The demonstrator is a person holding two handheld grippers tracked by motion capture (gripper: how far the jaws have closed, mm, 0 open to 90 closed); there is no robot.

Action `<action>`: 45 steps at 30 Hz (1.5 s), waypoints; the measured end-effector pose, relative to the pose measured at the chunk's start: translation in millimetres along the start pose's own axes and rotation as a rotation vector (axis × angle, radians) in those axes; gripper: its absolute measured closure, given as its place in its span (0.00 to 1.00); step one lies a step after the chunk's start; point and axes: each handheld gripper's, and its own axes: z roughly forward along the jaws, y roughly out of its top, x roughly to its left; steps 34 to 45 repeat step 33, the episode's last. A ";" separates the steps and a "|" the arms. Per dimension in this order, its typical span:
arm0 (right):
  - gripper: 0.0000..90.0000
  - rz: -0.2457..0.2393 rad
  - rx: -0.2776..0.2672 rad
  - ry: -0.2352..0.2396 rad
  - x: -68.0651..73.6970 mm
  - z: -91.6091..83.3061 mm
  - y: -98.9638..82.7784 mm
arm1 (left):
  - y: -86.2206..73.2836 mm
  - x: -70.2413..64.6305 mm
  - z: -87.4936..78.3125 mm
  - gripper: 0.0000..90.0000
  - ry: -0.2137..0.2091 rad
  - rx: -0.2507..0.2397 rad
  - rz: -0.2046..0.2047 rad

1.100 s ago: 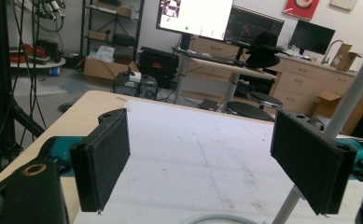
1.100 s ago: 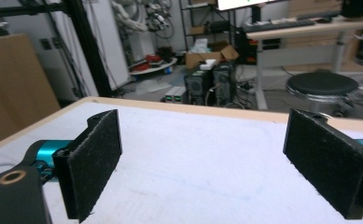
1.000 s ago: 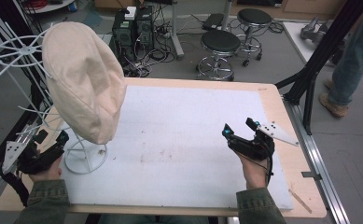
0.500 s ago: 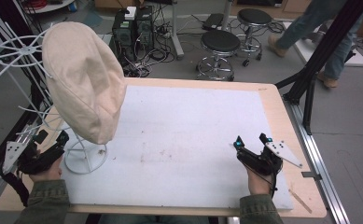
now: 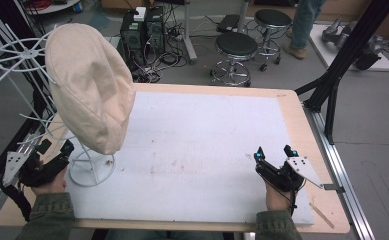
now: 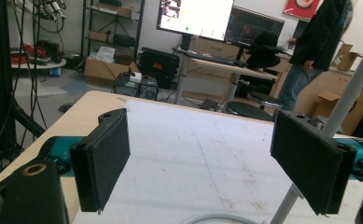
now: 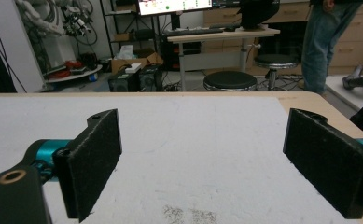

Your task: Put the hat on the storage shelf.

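Note:
A beige cap (image 5: 89, 87) hangs on a white wire stand (image 5: 93, 169) at the table's left side. My left gripper (image 5: 57, 146) rests open at the near left corner, just left of the stand's round base, with nothing between its jaws. In the left gripper view, the gripper (image 6: 205, 163) is wide open, and the stand's white pole (image 6: 352, 88) rises behind the right pad (image 6: 310, 161). My right gripper (image 5: 272, 151) is low over the white mat (image 5: 202, 135) near the front right. In the right gripper view it (image 7: 202, 163) stands open and empty.
The wooden table (image 5: 292, 105) shows as a border around the mat. Black stools (image 5: 237, 47), computer cases (image 5: 142, 30) and cables sit on the floor behind. A black tripod leg (image 5: 332, 85) stands at the right edge. A person (image 5: 304, 20) stands at the back.
My right gripper has drawn back toward the near right part of the mat, still open. The left gripper has stayed put. The person behind has walked to the left.

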 end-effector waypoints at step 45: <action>0.12 0.035 -0.018 0.015 -8.5 -0.4 -5.4 | -0.7 -1.2 0.9 0.22 -0.005 0.001 0.005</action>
